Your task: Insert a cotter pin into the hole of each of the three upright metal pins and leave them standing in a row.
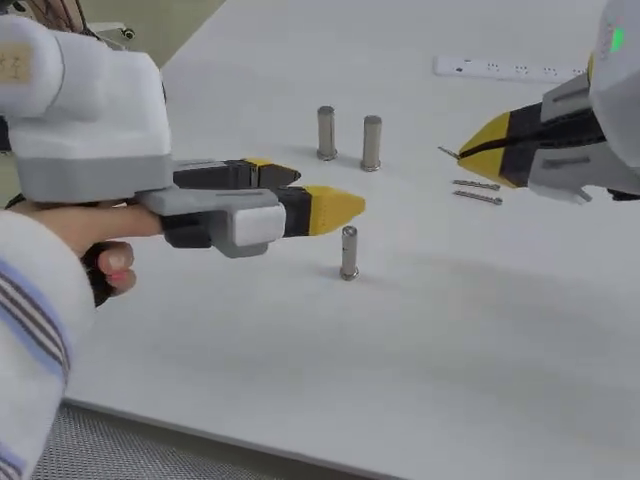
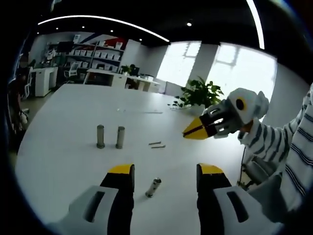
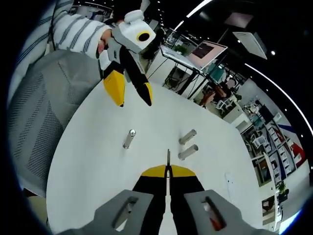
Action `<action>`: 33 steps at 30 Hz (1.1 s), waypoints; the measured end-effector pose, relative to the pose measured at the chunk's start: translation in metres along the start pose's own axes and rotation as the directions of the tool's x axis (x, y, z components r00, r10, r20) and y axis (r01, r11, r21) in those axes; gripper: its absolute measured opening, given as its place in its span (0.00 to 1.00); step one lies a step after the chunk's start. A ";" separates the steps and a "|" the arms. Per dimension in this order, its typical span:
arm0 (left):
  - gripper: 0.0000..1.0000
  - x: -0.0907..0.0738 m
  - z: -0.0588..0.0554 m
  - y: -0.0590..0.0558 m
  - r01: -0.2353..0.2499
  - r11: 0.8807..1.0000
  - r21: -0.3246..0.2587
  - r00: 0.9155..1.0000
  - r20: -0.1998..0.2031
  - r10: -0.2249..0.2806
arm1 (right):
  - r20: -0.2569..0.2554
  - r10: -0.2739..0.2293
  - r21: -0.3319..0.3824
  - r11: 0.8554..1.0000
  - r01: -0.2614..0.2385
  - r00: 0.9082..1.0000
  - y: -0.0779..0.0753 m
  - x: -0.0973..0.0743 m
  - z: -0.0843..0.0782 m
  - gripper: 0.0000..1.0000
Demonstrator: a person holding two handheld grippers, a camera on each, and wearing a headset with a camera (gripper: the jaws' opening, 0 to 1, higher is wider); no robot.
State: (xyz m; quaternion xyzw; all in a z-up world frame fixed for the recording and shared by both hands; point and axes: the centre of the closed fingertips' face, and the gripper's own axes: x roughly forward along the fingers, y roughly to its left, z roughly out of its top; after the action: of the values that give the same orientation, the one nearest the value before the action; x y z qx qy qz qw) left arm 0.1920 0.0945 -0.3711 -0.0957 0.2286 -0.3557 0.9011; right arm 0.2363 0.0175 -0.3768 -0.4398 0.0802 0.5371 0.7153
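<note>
Three short metal pins stand on the white table: two side by side at the back [image 1: 326,132] [image 1: 371,142] and one alone nearer me [image 1: 348,252]. My left gripper [image 1: 315,190] hovers open just left of and above the lone pin [image 2: 153,187], nothing between its yellow fingertips [image 2: 121,171]. My right gripper [image 1: 468,156] is off to the right above the table, shut on a thin cotter pin [image 3: 168,160] that sticks out past its tips. Two more cotter pins [image 1: 477,191] lie flat on the table below it.
A white power strip [image 1: 510,70] lies at the far right of the table. The table's near edge [image 1: 230,430] runs across the bottom, with a grey mesh chair below. Office desks and shelves stand far behind.
</note>
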 end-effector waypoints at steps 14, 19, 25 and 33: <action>0.25 0.016 0.013 -0.012 0.078 0.995 -0.069 0.997 0.028 -0.076 | 0.009 -0.013 -0.120 0.993 0.014 1.000 0.025 0.010 0.028 0.00; 0.18 0.019 0.009 -0.017 0.099 0.992 -0.077 0.995 0.012 -0.099 | 0.014 -0.021 -0.158 0.987 0.023 1.000 0.026 0.014 0.035 0.00; 0.13 0.023 0.004 -0.020 0.119 0.990 -0.081 0.993 -0.001 -0.119 | 0.019 -0.006 -0.187 0.982 0.010 1.000 0.032 0.013 0.042 0.00; 0.01 0.026 0.004 -0.029 0.137 0.987 -0.088 0.990 0.000 -0.138 | 0.035 0.006 -0.188 0.982 0.001 0.999 0.036 0.013 0.048 0.00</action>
State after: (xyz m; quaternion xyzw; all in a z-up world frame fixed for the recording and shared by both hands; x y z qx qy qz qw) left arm 0.1931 0.0557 -0.3671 -0.1495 0.2396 -0.4070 0.8686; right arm 0.1943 0.0619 -0.3754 -0.4956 0.0171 0.5509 0.6713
